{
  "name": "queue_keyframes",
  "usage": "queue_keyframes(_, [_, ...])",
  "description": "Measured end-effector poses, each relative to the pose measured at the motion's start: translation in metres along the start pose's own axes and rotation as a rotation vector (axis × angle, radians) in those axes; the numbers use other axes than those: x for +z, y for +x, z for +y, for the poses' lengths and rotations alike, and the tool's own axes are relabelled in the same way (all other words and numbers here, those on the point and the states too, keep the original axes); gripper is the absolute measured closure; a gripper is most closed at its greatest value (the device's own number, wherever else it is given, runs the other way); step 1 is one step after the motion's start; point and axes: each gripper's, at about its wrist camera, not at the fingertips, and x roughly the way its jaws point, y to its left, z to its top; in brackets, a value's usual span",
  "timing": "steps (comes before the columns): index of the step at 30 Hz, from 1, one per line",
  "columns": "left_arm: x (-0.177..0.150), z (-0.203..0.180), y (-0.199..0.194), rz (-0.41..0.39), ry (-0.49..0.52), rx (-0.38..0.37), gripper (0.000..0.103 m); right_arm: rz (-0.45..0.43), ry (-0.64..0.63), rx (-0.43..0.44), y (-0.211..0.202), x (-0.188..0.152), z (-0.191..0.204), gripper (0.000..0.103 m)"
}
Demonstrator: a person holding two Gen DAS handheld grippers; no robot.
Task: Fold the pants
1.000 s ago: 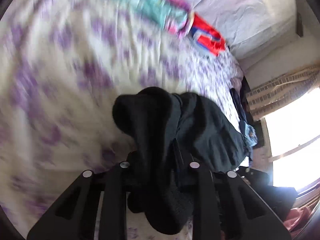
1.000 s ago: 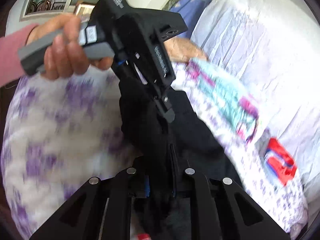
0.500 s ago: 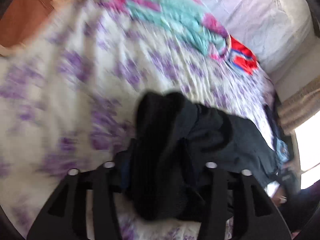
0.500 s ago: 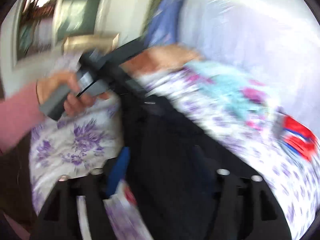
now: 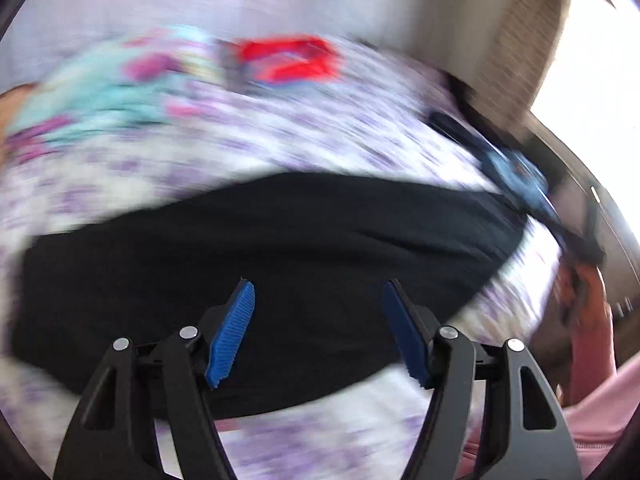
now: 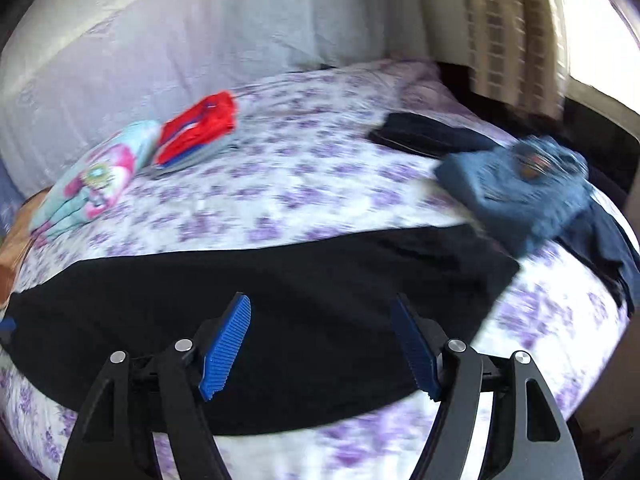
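A second ago we had the black pants (image 6: pixel 256 320) bunched and clamped in both tools; now they lie spread in a long dark band across the purple-flowered bedspread (image 6: pixel 304 184), and both tools have pulled back from the cloth. Our left gripper (image 5: pixel 318 328) has its jaws opening, blue pads well apart, with nothing pinched between them; the pants merely show behind the gap. Our right gripper (image 6: pixel 320 344) stands released too, jaws wide and empty, looking down over the near edge of the garment.

Beyond the pants, well apart from them, sit a folded red garment (image 6: pixel 196 128) and a teal and pink garment (image 6: pixel 96 176) near the far wall, with a blue denim pile (image 6: pixel 520 188) and a dark folded piece (image 6: pixel 424 136) toward the window side. The left view is heavily blurred, so finer creases in the fabric cannot be read there.

We judge the lay-out step finished: the pants appear flat enough to start folding, and the next move likely calls for taking hold of one end or edge again.
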Motion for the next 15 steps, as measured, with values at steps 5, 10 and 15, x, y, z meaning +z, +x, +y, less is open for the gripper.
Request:
queue_keyframes(5, [-0.012, -0.070, 0.078, 0.123, 0.190, 0.015, 0.047, 0.014, 0.080, -0.030, -0.013, -0.015, -0.050, 0.031])
queue_keyframes(10, [-0.024, -0.097, 0.101, 0.154, 0.318, 0.133, 0.065, 0.036, 0.188, 0.000, -0.027, -0.025, -0.089, 0.041])
queue_keyframes(15, [-0.015, -0.069, 0.049, 0.061, 0.241, 0.110, 0.069, 0.020, -0.015, 0.244, -0.039, -0.030, -0.032, 0.047])
